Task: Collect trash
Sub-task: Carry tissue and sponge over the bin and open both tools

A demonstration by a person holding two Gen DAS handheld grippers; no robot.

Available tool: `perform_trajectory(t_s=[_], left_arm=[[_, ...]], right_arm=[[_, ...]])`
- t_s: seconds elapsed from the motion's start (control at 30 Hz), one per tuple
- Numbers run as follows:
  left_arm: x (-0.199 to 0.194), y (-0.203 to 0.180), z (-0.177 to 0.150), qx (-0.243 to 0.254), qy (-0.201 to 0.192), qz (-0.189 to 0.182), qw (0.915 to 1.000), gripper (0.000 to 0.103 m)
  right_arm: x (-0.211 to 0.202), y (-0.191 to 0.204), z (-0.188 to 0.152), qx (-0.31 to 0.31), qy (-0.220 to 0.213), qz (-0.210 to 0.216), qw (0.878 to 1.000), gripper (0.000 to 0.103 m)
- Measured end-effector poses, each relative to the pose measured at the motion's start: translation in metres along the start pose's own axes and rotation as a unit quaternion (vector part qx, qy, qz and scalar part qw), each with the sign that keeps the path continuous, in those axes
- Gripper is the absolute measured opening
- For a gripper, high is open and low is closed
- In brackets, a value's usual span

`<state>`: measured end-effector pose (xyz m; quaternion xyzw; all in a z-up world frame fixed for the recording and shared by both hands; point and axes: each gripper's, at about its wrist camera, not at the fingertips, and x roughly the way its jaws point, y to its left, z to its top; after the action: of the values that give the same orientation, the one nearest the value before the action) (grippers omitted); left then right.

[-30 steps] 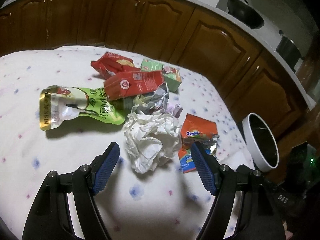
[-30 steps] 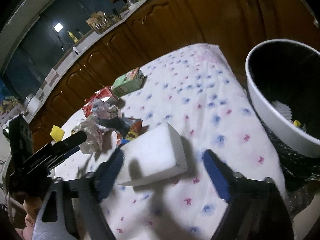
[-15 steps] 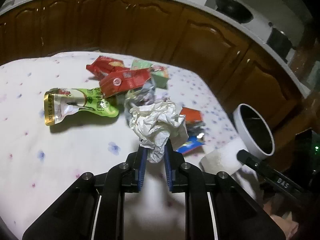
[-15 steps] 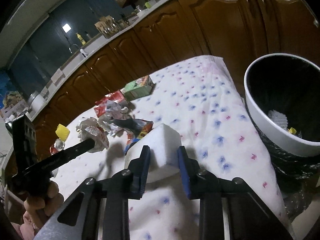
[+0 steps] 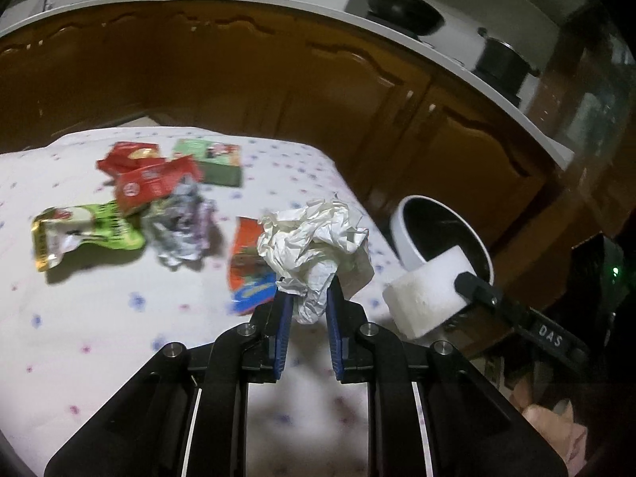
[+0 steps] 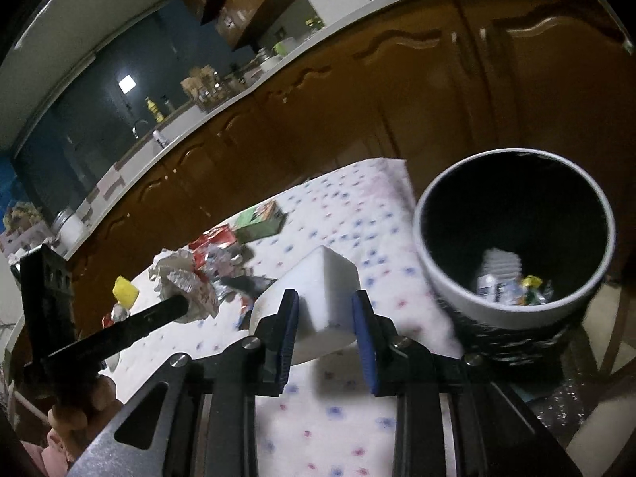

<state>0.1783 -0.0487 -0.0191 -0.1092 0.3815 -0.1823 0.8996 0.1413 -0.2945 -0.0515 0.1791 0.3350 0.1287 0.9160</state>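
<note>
Paper, a crumpled white wad (image 5: pixel 314 246), sits pinched between the blue pads of the left tongs (image 5: pixel 309 310) at the centre of the left wrist view, lifted clear of the flowered cloth on the desk (image 5: pixel 99 338). To the right of it in that view, the right tongs (image 6: pixel 326 320) grip a white foam block (image 5: pixel 427 294), which hangs in front of the near rim of the white bin (image 5: pixel 405 230); in the right wrist view the same block (image 6: pixel 324 282) is clamped between both blue pads at lower centre.

The bin (image 6: pixel 493 310) fills the right side of the right wrist view, black-lined, with a few scraps lying at its bottom. It stands just off the desk's right edge.

More trash remains on the cloth in the left half of the left wrist view: a green pouch (image 5: pixel 83 230) at far left, a crumpled foil wrapper (image 5: pixel 179 226) beside it, a red carton (image 5: pixel 153 187) and a red packet (image 5: pixel 127 155) above, a green box (image 5: pixel 212 159) toward upper centre, and an orange sachet (image 5: pixel 248 262) lying partly behind the held paper. Brown cabinet doors (image 5: pixel 278 91) run across the background.
</note>
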Motion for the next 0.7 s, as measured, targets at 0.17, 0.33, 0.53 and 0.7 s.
perform_trajectory(t_s=[0.17,0.33,0.53,0.7], left_arm=[[0.009,-0.024,0.001,0.018,0.007,-0.019,0.9996,0.015],[0.019,-0.045,0.003,0.034,0.017,-0.037,0.9986,0.015],[0.032,-0.07,0.003,0.053,0.029,-0.052,0.9968,0.015],[0.044,-0.087,0.005,0.066,0.041,-0.061,0.9951,0.015]], right_arm=[[-0.018,-0.025,0.006,0.012,-0.018,-0.023,1.0,0.028],[-0.035,-0.048,0.015,0.026,-0.035,-0.044,0.998,0.028],[-0.048,-0.07,0.024,0.036,-0.05,-0.065,0.996,0.028],[-0.054,-0.087,0.031,0.042,-0.057,-0.082,0.994,0.028]])
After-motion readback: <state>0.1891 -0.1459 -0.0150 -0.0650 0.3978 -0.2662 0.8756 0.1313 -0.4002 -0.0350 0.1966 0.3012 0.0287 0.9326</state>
